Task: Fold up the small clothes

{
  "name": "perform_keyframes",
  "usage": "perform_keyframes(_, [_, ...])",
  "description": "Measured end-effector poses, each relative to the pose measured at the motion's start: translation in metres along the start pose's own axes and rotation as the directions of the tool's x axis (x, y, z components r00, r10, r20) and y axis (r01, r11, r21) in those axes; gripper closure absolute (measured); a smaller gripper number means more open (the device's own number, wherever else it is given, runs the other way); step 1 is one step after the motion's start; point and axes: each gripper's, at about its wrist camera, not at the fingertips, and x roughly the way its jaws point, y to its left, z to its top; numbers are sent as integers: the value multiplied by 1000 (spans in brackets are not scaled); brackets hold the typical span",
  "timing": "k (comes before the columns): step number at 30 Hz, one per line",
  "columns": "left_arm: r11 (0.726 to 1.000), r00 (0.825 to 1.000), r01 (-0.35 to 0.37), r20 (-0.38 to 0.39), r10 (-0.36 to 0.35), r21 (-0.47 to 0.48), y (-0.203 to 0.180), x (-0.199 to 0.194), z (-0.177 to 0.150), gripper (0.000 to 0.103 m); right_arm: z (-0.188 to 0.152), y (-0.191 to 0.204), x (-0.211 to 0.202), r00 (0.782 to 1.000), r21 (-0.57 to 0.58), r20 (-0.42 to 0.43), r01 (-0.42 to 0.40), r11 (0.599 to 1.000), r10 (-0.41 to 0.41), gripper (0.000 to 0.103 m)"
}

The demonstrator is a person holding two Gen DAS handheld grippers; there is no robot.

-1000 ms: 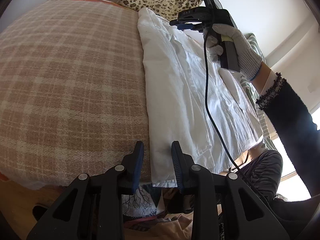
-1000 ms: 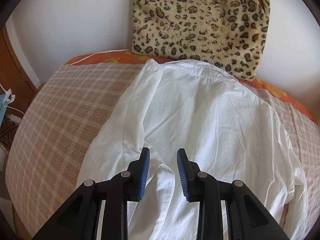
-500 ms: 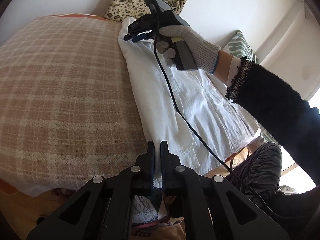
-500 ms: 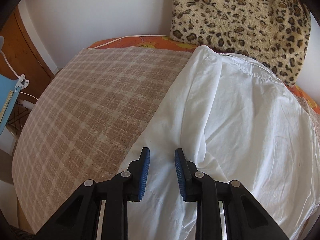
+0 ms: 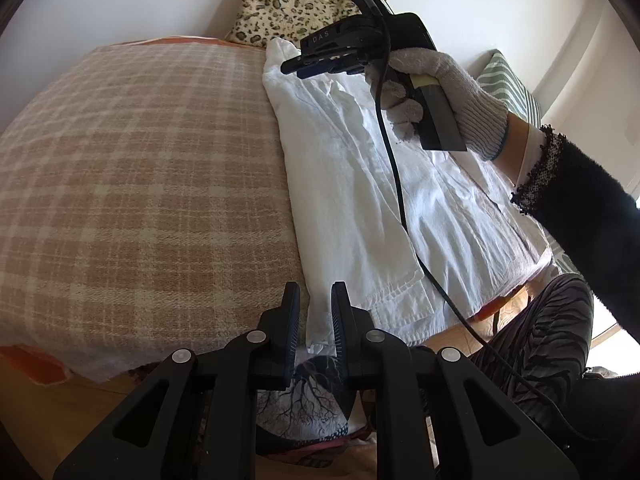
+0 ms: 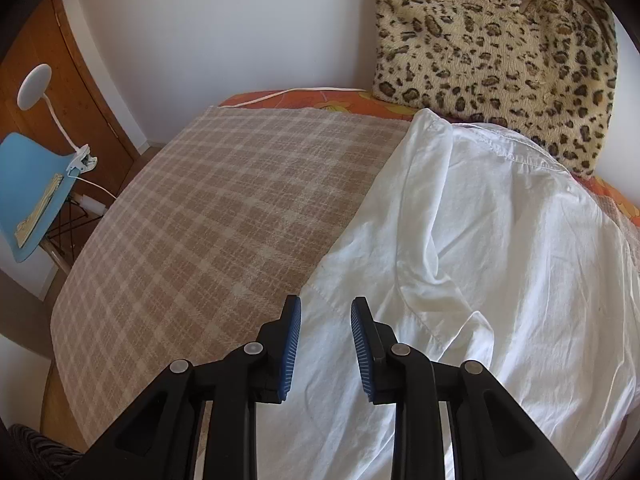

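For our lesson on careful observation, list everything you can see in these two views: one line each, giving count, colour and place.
shirt: one, white, partly folded on the blanket's right side
blanket: one, beige plaid, covering the bed
cushion: one, leopard print, against the wall
chair: one, blue, left of the bed
clip lamp: one, white, clipped to the chair
left tongs: black, blue pads, opening, shirt hem between them
right tongs: black, blue pads, apart above the shirt
gloved hand: one, grey, holding the right tongs
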Motion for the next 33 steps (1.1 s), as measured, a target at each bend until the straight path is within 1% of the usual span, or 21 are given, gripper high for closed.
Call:
perform_keyframes(1, [1000,1000,-5,13,5,5,1,-3,2,89,-8,7,-3,1000,-25,-13,-17,1000,17,81])
perform_keyframes(4, [1000,999,-22,49,22,-18,8,-9,8,89,-28,27,2,998,-94,-58,-15,995,10,86])
perform_keyframes(6, [999,997,-35,69,37,-30,14,-13,13,89,-41,37,10,996,-124,-85,-14,992,3,87])
perform_keyframes(8, [998,995,-45,92,48,-36,17,-18,16,89,-50,53,5,998,-203,-48,30,979,-41,87])
perform_keyframes(9, [998,993,-48,102,51,-39,19,-20,18,89,-53,58,3,998,-222,-48,26,975,-38,87])
perform_keyframes(12, [998,989,-60,134,65,-35,21,-25,25,89,-62,68,-10,997,-245,-72,-39,969,22,86])
perform_keyframes(14, [998,987,-59,148,63,-28,20,-27,27,89,-70,74,-25,996,-267,-70,-70,961,53,86])
perform_keyframes(16, [998,985,-56,161,59,-21,17,-29,30,87,-77,75,-44,993,-249,-58,-117,961,106,86])
perform_keyframes(17, [998,984,-60,169,62,-12,16,-29,31,82,-83,74,-54,991,-230,-45,-136,964,129,84])
perform_keyframes(18, [998,982,-68,179,67,-3,12,-30,32,72,-87,73,-64,988,-212,-30,-152,965,149,82])
perform_keyframes(19, [997,980,-71,189,69,3,11,-31,33,67,-91,71,-73,987,-198,-12,-158,967,159,80])
perform_keyframes(20, [997,978,-71,198,68,7,8,-32,34,58,-96,70,-83,987,-187,10,-155,970,159,78])
perform_keyframes(21, [998,977,-66,206,62,11,7,-33,33,55,-101,67,-94,987,-177,33,-150,973,158,75])
perform_keyframes(23, [998,976,-61,212,55,25,4,-33,35,54,-109,58,-114,986,-147,82,-133,980,146,67])
perform_keyframes(25, [998,976,-50,213,40,40,-1,-32,37,54,-115,45,-134,983,-101,130,-118,988,130,64])
perform_keyframes(27, [998,979,-38,202,25,59,-6,-29,40,54,-122,30,-154,980,-56,178,-82,995,91,57])
perform_keyframes(29, [996,983,-25,181,10,80,-13,-24,41,54,-130,15,-174,973,-21,226,-38,999,42,46])
perform_keyframes(30, [995,986,-20,169,4,93,-17,-21,42,54,-135,7,-183,973,5,231,-19,1000,17,45])
perform_keyframes(33, [992,990,-12,141,-5,124,-28,-10,43,54,-151,-20,-210,962,64,266,51,997,-66,43])
